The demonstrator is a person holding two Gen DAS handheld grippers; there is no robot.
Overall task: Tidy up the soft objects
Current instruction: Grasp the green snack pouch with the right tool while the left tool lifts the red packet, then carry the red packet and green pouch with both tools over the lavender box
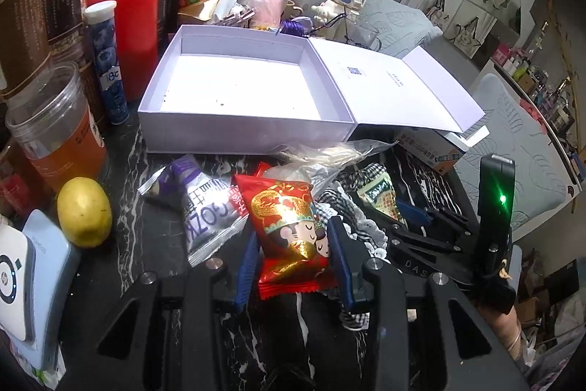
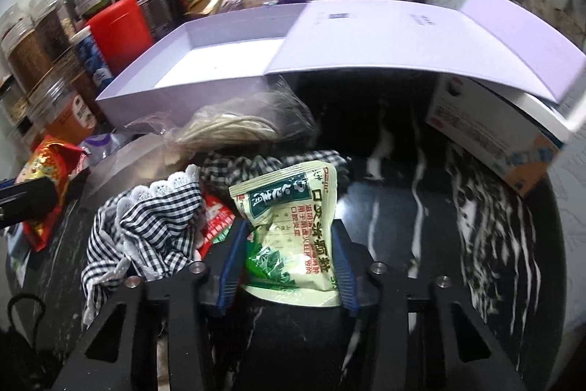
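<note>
My left gripper (image 1: 293,233) is shut on a red and gold snack packet (image 1: 289,218), which lies on the black marble counter with both blue pads against its sides. My right gripper (image 2: 289,229) is shut on a pale green sachet (image 2: 289,215) printed with leaves; it stands tilted between the pads. In the left wrist view, the right gripper (image 1: 414,215) and the green sachet (image 1: 381,196) show to the right. A black-and-white checked cloth with lace trim (image 2: 146,226) lies bunched left of the sachet. Beyond both stands an open white box (image 1: 241,131), its inside bare.
A silver and purple packet (image 1: 205,207) and a clear bag of pale strands (image 2: 227,131) lie before the box. The box lid (image 1: 395,87) rests on a carton (image 2: 487,134). A lemon (image 1: 84,211), a plastic jar (image 1: 55,134) and a blue tube (image 1: 110,61) crowd the left.
</note>
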